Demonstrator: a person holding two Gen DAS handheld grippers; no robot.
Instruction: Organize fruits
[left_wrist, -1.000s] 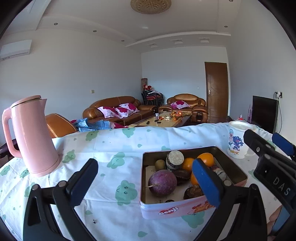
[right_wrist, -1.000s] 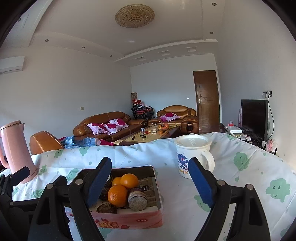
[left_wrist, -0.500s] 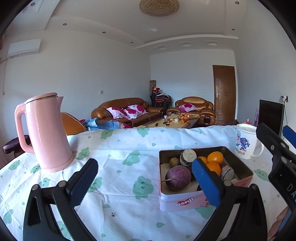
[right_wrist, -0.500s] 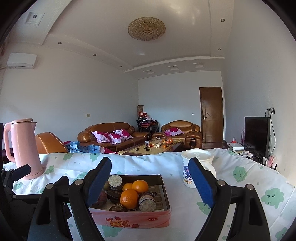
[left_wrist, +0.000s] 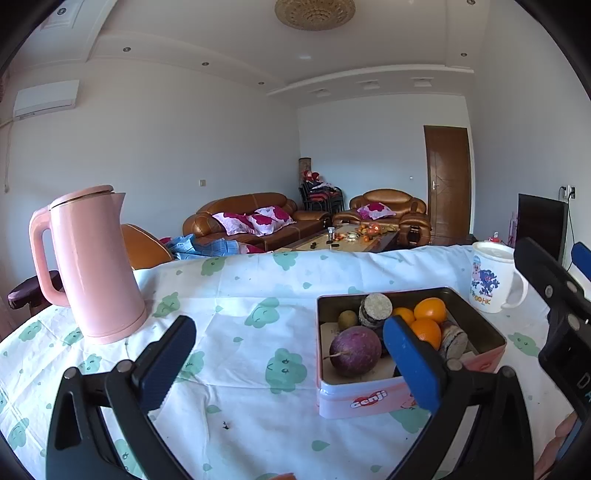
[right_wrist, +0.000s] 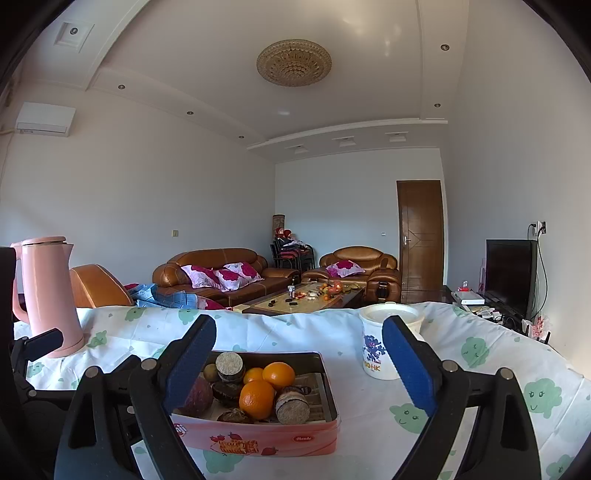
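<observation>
Fruits are sitting together in the tin (left_wrist: 476, 325), and we are logging them one by one: three oranges (right_wrist: 256, 398) grouped at the middle, a purple fruit (left_wrist: 354, 350) at the near left corner, a small kiwi (left_wrist: 348, 319) at the far left, and several dark round pieces among them, two showing pale cut faces (right_wrist: 292, 409). We are not seeing any fruit lying loose on the cloth (left_wrist: 258, 295).

Tin: we are recording it as open, pink-sided, standing on the cloth with its long axis running away from us.

Left gripper (left_wrist: 288, 363): we are holding it with jaws wide apart and nothing between them; the tin is lying ahead and to its right, partly behind its right finger.

Right gripper (right_wrist: 299, 365): we are holding it likewise, jaws wide apart and holding nothing; the tin is lying ahead and low, toward its left finger, with the oranges almost on its centre line. We are judging this hand the better lined up for any reach into the tin.

Stage: we are noting that fruit gathered in the tin fits either a finished sorting or a pile waiting to be taken out, and we cannot tell which.

Surroundings: a pink kettle (left_wrist: 92, 266) is standing well left of the tin, and a lidded white mug (right_wrist: 384, 345) is standing just right of it.
</observation>
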